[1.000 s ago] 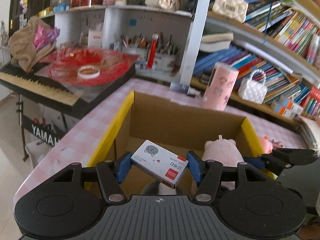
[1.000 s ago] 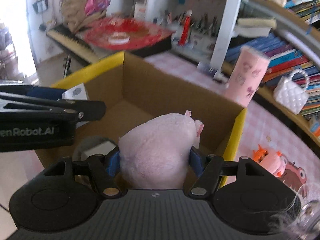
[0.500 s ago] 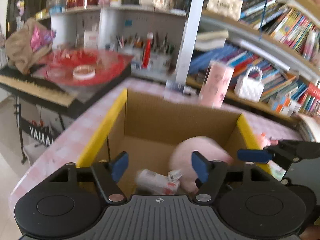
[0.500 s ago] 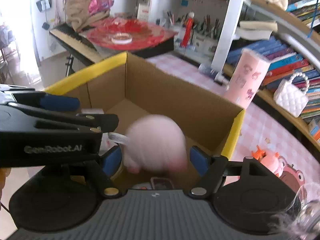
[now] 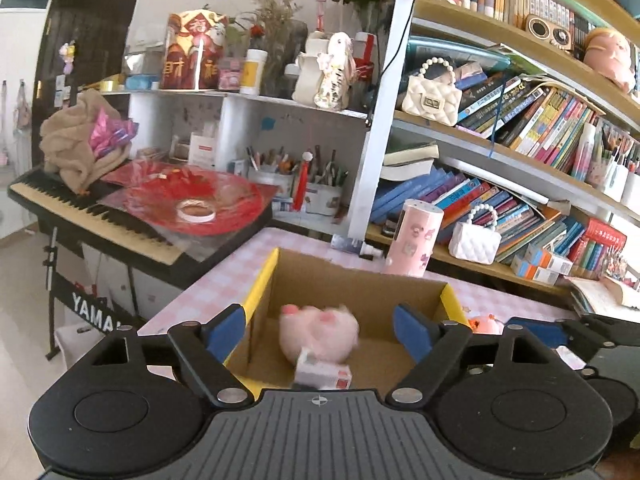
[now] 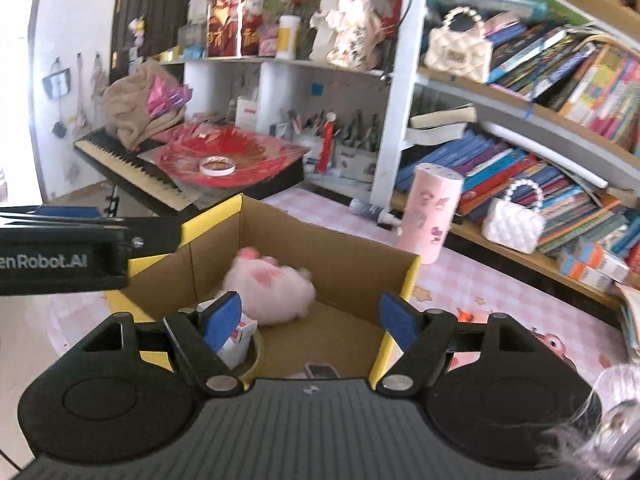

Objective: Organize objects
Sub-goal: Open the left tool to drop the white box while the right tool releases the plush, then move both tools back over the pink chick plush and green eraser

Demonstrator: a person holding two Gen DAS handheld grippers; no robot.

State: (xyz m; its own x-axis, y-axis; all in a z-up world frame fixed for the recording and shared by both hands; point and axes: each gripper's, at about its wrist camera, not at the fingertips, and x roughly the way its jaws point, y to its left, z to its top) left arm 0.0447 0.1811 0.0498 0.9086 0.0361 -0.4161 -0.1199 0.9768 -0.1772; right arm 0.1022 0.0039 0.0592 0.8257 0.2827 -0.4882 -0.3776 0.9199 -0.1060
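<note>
left hand-held gripper point(image 5: 319, 327): its jaws are opening wide, and nothing is sitting between the 2 blue pads. It is hanging over the near edge of the box.
right hand-held gripper point(image 6: 310, 316): its 2 blue pads are standing far apart and are holding nothing. It is hanging over the near corner of the box.
box point(image 5: 352, 286): a brown cardboard box with yellow edges is sitting open on the table point(image 5: 240, 256), which is wearing a pink checked cloth.
pink plush toy point(image 6: 272, 284): it is lying inside the box, soft and round and a bit blurry, with darker pink spots.
small white box point(image 5: 322, 374): it is lying inside the box too, just in front of the plush toy. It is white with a red patch on 1 end.
done so far: 2 things are already resting in the box, so I think part of the tidying is finished.
left to do: an orange and pink toy point(image 6: 466, 314) is lying on the table just beside the box, and a tall pink cup point(image 6: 430, 212) is standing behind it. I think these may be going in next, but I cannot be sure.
</note>
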